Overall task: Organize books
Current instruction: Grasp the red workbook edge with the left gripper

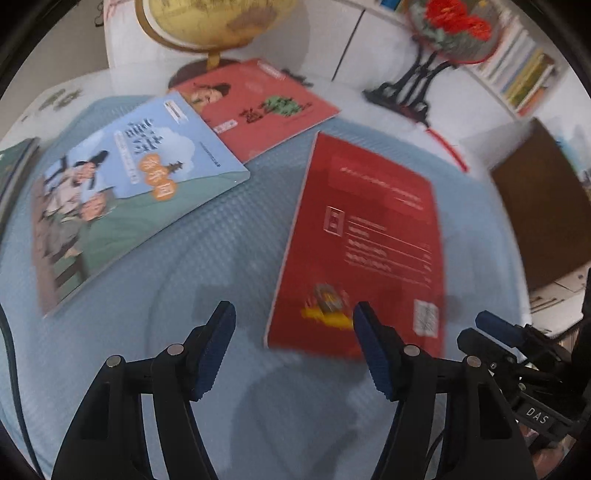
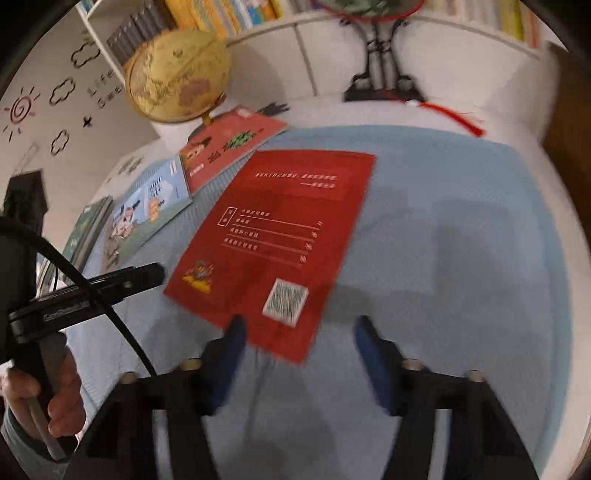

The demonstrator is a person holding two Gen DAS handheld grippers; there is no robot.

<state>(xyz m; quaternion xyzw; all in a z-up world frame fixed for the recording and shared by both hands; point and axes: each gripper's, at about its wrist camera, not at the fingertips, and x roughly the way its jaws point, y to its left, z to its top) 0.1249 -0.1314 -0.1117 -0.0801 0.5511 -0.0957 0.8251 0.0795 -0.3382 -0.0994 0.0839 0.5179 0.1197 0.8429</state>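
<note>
Three books lie loose on the worktop (image 1: pixel 229 258); both tongs, left (image 1: pixel 293 347) and right (image 2: pixel 299 354), gape empty before the red book (image 2: pixel 273 236), nothing stacked yet.

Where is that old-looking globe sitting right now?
The globe stands at the far left of the white desk, just behind the coral-red book whose corner lies by its base, in front of the bookshelf.

White table (image 2: pixel 461 110) under pale blue mat (image 2: pixel 461 229), white bookshelf (image 1: pixel 524 70), cloud-stickered wall (image 2: pixel 62 92) behind.
</note>
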